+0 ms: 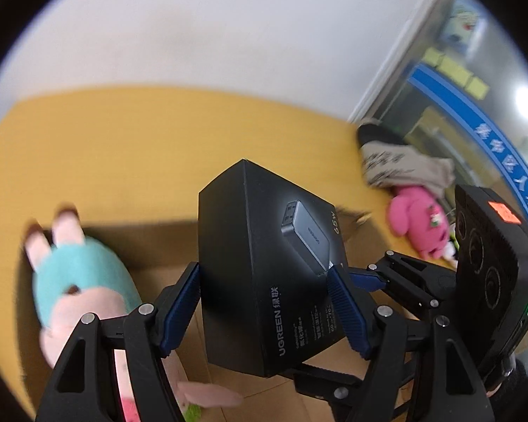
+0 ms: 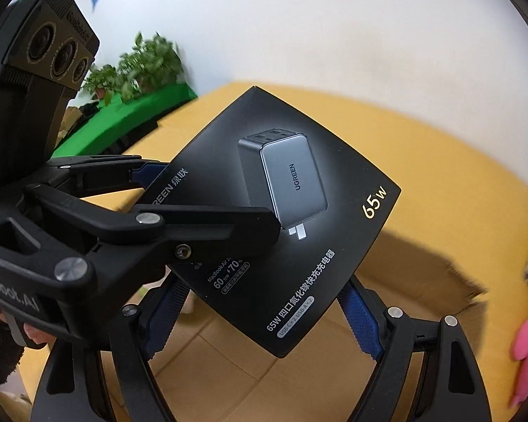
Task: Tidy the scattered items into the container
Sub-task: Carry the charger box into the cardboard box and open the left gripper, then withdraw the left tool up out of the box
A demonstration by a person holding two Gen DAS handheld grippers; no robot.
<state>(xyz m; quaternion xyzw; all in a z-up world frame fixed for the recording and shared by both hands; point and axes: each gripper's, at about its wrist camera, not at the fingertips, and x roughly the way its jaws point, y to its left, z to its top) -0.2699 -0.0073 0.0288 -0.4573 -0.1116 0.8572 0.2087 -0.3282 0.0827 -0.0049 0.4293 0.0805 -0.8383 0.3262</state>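
Black charger box clamped between both grippers: left gripper jaws across its narrow sides, right gripper jaws across its wider span. Two-handed grip likely steadies it. Box hangs above open cardboard box on yellow desk. Inside: bunny toy. Pink toy outside, on desk.

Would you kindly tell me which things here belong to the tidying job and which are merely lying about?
Job:
- charger box, clamped by left gripper and right gripper
- cardboard box
- teal rabbit plush
- pink plush

Lying about:
- potted plants
- green cloth
- blue banner
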